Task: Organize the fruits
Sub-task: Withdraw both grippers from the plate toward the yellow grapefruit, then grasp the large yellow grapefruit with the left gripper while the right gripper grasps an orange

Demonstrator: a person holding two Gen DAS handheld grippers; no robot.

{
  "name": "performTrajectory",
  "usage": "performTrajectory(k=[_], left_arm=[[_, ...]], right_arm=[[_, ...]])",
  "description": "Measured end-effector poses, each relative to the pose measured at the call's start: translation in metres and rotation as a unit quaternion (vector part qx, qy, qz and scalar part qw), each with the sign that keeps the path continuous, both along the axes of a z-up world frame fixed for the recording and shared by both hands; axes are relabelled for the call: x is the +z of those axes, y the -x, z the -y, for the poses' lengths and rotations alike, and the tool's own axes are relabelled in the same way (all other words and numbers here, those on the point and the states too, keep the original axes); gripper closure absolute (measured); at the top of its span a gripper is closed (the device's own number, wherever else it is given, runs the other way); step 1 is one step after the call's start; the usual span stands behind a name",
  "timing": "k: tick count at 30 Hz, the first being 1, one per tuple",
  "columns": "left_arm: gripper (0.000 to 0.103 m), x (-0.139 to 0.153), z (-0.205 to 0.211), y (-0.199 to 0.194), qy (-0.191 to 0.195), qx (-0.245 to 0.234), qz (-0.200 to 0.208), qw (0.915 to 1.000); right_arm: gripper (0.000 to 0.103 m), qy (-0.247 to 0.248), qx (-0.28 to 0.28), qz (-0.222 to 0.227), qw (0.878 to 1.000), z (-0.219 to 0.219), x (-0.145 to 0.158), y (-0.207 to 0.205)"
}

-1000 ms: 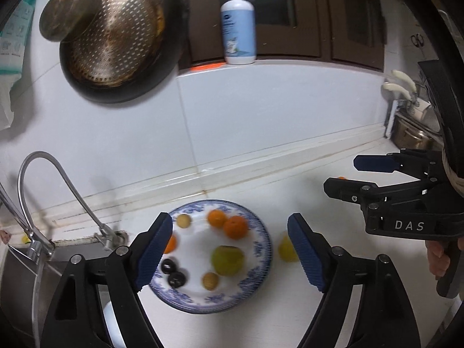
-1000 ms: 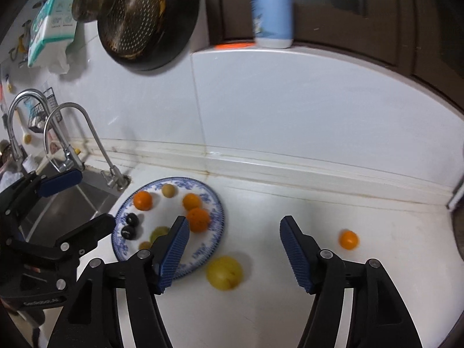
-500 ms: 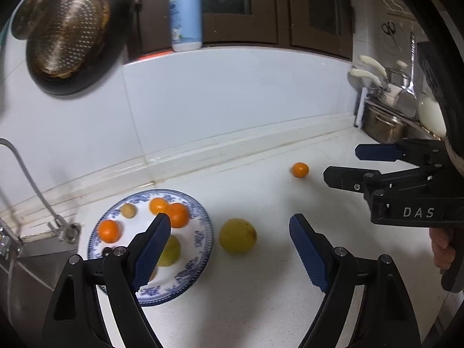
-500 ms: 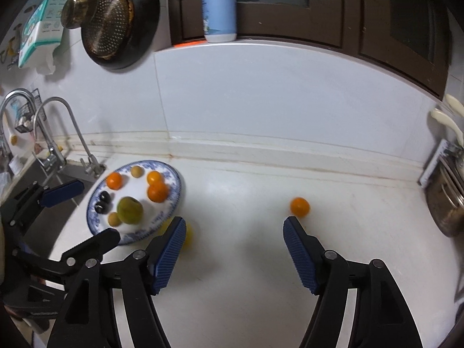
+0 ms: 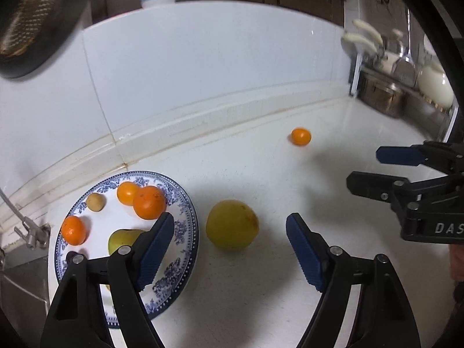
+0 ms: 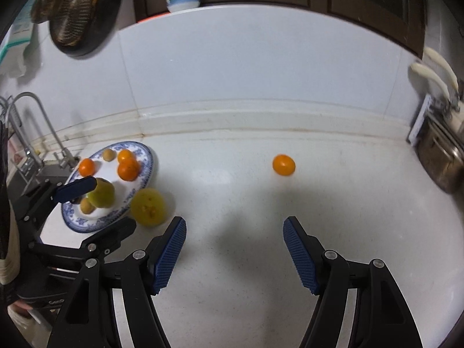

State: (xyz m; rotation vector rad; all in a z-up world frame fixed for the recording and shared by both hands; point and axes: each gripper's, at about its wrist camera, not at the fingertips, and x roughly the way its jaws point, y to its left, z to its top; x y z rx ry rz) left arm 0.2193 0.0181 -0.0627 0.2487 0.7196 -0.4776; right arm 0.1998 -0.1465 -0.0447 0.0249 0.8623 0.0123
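- While my left gripper [image 5: 229, 239] hangs with jaws spread (just narrowing, gripping nothing), one yellow fruit [image 5: 232, 224] sits on the surface [image 5: 261, 290] between them, just beside the plate [image 5: 185, 217].
- I count three oranges, one green fruit [image 6: 101, 192] and two small tan ones on it.
- One loose orange [image 6: 283, 165] lies well apart.
- My right gripper [image 6: 234, 250] jaws stand spread, empty.

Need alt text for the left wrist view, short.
Left claw open and empty above a white counter, a big yellow fruit just ahead between its fingers. A blue-patterned plate of oranges and other fruit lies at left; one small orange sits apart near the wall, and the right claw shows at right.
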Motion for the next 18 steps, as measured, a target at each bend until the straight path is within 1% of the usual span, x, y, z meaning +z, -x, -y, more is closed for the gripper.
performTrajectory(k=[4,13,17,18], left_arm=[[0.028,-0.012,0.004,-0.009,-0.026,-0.006,-0.005,0.9996],[0.032,-0.032,0.016,-0.019,-0.091,-0.005,0.007,0.9959],[0.039,-0.039,0.018,-0.024,-0.101,-0.002,-0.003,0.9949],[0.042,-0.041,0.018,-0.024,-0.101,-0.002,-0.006,0.9949]], right_arm=[[0.033,0.001,-0.011,-0.020,1.000,0.006,-0.013,-0.006],[0.033,-0.004,-0.021,-0.043,0.999,0.013,-0.028,-0.015],[0.033,-0.005,-0.020,-0.046,0.999,0.015,-0.033,-0.020],[0.033,-0.005,-0.021,-0.047,0.999,0.016,-0.033,-0.021]])
